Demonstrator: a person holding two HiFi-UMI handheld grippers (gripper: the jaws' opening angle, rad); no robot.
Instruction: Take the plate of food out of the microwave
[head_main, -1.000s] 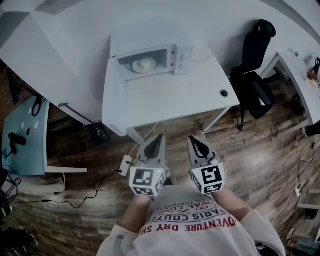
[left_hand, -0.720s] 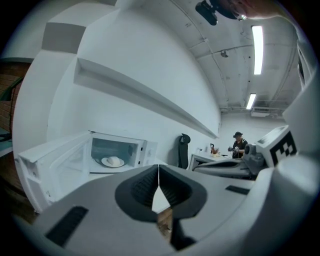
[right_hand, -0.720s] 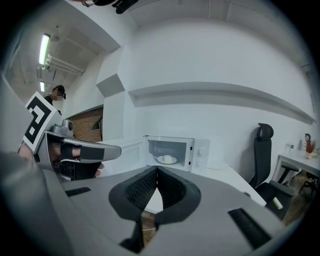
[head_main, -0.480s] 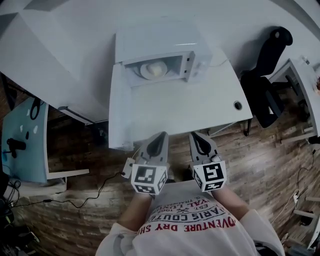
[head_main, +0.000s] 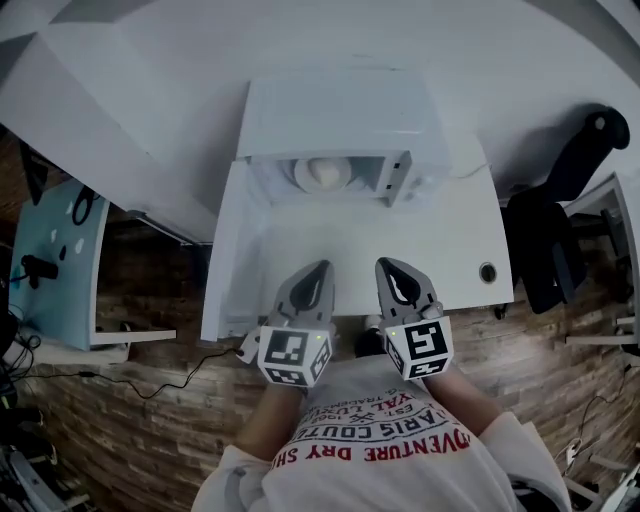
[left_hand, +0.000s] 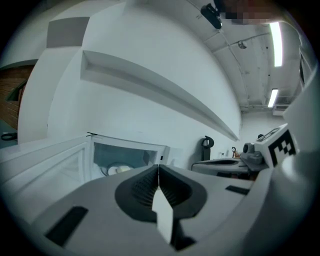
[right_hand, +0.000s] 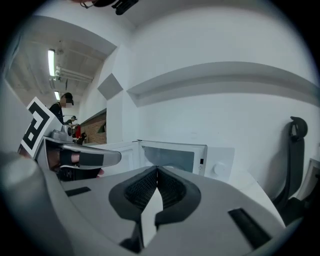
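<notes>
Head view: left gripper (head_main: 318, 270) and right gripper (head_main: 388, 266) are shut, empty; arriving unopened, they could shove the plate of food (head_main: 322, 173), well ahead of the jaws, deeper into the microwave (head_main: 340, 110).

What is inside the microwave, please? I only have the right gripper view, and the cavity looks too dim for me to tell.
Observer: The head view shows a plate of food sitting in the open microwave.
Operator: Thank you. Is the left gripper open or shut?
Observer: Its own view shows the left gripper shut, with nothing between its jaws.
Operator: And where do the two grippers stand relative to the microwave?
Observer: In the head view, the left gripper and the right gripper both hover above the front part of the table, apart from the microwave and touching nothing.
</notes>
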